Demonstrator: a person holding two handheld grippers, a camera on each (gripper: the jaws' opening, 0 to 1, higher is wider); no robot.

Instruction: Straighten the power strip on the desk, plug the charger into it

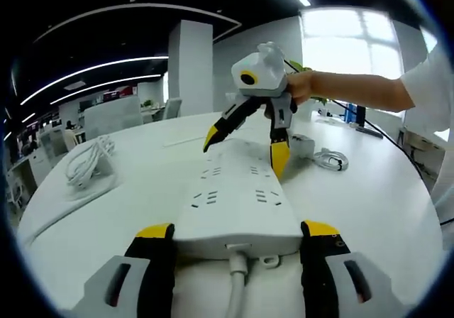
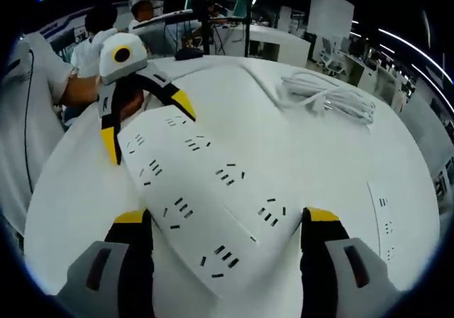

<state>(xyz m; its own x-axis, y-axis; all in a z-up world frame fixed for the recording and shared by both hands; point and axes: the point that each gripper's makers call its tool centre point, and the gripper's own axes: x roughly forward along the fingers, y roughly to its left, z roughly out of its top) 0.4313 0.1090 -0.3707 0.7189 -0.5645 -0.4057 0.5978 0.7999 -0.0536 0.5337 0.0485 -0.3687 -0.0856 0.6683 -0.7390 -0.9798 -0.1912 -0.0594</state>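
A long white power strip (image 1: 237, 197) lies on the round white desk (image 1: 369, 211). Its cord end sits between the jaws of my left gripper (image 1: 237, 229), which press on its two long sides. The strip's white cord (image 1: 237, 275) runs back toward the camera. At the far end my right gripper (image 1: 245, 155), held by a hand, straddles the strip. In the right gripper view the strip (image 2: 206, 190) runs slanted between my right gripper's (image 2: 227, 218) jaws, with the left gripper (image 2: 147, 130) at its other end. A white charger (image 1: 305, 144) with its coiled lead (image 1: 330, 160) lies beside the strip's far end.
A bundle of white cable (image 2: 330, 94) lies further out on the desk, seen also as the cable bundle (image 1: 89, 162) at the left. A second white socket strip (image 2: 386, 218) lies near the desk edge. People sit at desks behind (image 2: 142, 13).
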